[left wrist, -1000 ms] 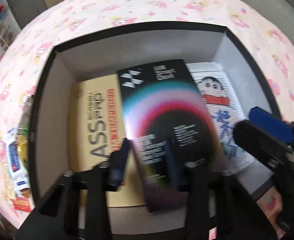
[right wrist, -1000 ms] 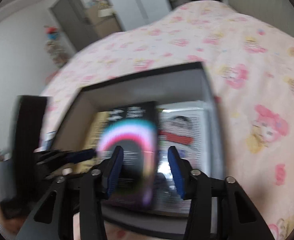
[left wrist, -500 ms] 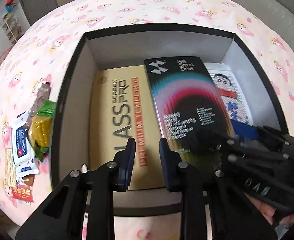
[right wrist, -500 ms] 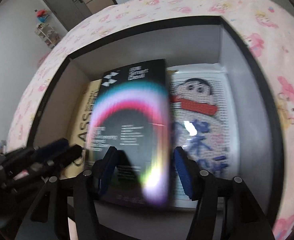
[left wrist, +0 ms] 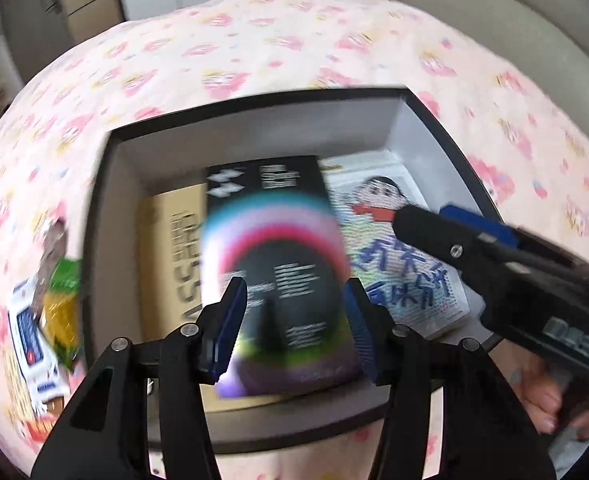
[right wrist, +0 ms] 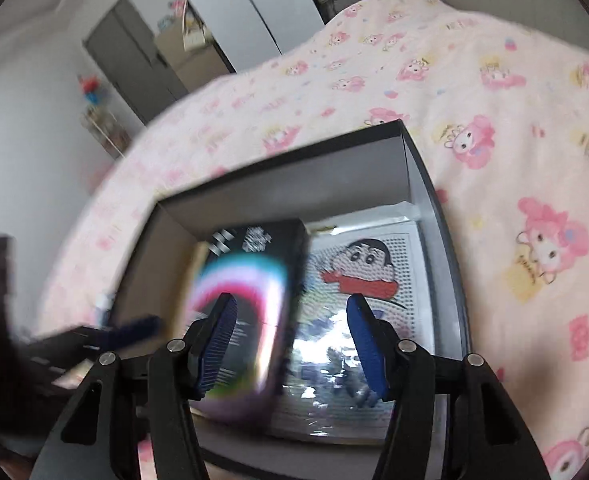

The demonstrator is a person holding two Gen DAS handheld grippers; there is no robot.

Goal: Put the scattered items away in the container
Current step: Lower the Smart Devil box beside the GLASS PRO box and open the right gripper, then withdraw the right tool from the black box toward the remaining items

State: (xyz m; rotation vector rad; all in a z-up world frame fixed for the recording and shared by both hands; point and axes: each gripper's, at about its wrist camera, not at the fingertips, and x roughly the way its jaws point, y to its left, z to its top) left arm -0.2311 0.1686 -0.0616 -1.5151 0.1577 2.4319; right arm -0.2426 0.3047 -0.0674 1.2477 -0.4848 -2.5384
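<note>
I am looking down through both cameras into the black container sitting on the pink cartoon-print bedspread. The black screen-protector box is lying inside it, overlapping the tan tempered-glass box, with the cartoon-print packet on its right. Its long axis is running away from me, roughly in line with my left gripper, whose jaws are opening; I cannot tell from the blur whether the pads are touching the box's near end. My right gripper is hanging over the seam between that box and the packet, jaws closing slightly on nothing.

What is left outside, a green-and-yellow snack packet and a white-and-blue wipes pack, is lying on the bedspread just beyond the container's left wall. I judge the left gripper is much the nearer for those.
</note>
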